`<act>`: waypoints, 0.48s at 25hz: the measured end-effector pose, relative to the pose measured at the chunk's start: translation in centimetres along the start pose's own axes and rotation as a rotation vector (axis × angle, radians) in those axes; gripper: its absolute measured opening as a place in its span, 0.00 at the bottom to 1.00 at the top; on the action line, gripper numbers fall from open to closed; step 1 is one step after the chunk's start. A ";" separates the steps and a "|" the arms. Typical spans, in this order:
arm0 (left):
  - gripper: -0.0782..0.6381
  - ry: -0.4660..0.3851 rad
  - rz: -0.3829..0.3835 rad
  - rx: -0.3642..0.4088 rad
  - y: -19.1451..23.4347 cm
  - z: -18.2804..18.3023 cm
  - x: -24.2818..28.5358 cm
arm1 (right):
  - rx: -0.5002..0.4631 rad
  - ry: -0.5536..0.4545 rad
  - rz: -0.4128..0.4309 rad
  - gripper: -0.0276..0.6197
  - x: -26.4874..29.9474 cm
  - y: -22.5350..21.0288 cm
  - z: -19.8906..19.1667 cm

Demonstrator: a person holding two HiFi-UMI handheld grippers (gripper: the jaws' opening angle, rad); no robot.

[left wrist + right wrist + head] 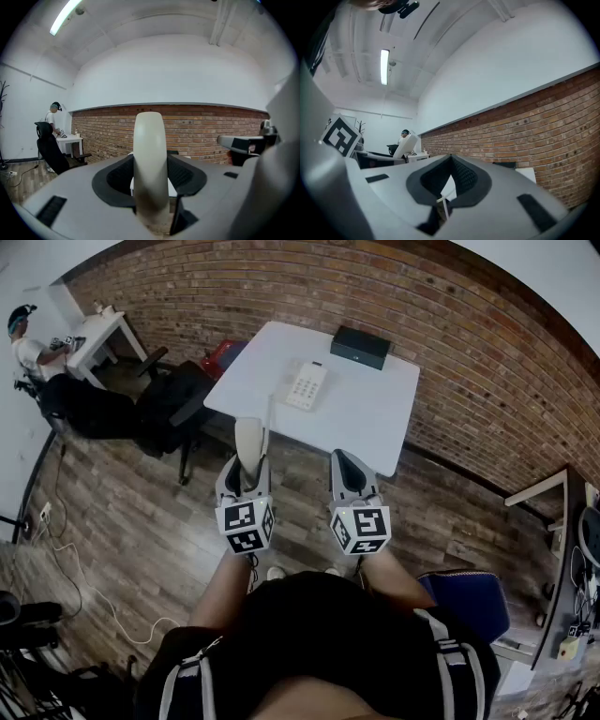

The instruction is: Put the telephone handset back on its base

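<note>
cream handset point(250, 440) clamped in left gripper point(246, 471), right gripper point(345, 463) empty, jaws together, both near table point(375, 409) edge

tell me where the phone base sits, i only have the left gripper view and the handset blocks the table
observer: the telephone base lies flat on the white table, near its middle, keypad up, and its cradle looks empty.
operator: am i over the table yet
observer: no. in the head view the left hand-held gripper, shut on the telephone handset, hangs over the wood floor, short of the table's near edge.
operator: is the right one free
observer: yes, the right hand-held gripper has its jaws together on nothing.
</note>
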State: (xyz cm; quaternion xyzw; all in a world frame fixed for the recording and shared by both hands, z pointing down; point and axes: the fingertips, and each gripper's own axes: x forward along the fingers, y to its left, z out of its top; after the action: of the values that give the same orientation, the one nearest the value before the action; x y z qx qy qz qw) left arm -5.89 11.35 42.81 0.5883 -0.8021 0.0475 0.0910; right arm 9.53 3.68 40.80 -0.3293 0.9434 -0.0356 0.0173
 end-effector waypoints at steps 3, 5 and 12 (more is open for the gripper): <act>0.40 0.003 -0.009 -0.002 0.0 -0.1 -0.1 | -0.010 0.004 0.005 0.04 0.1 0.7 -0.1; 0.40 0.005 -0.015 -0.004 0.0 -0.2 -0.1 | -0.013 0.005 0.007 0.04 0.2 0.9 -0.2; 0.40 0.010 -0.022 -0.019 0.5 -0.5 0.1 | 0.005 -0.002 0.030 0.04 0.4 1.8 -0.3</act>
State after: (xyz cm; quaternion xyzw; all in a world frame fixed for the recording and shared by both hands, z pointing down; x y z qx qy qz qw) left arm -6.40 11.48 43.39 0.5959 -0.7956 0.0417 0.1010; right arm 8.09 4.82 40.98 -0.3153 0.9481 -0.0374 0.0197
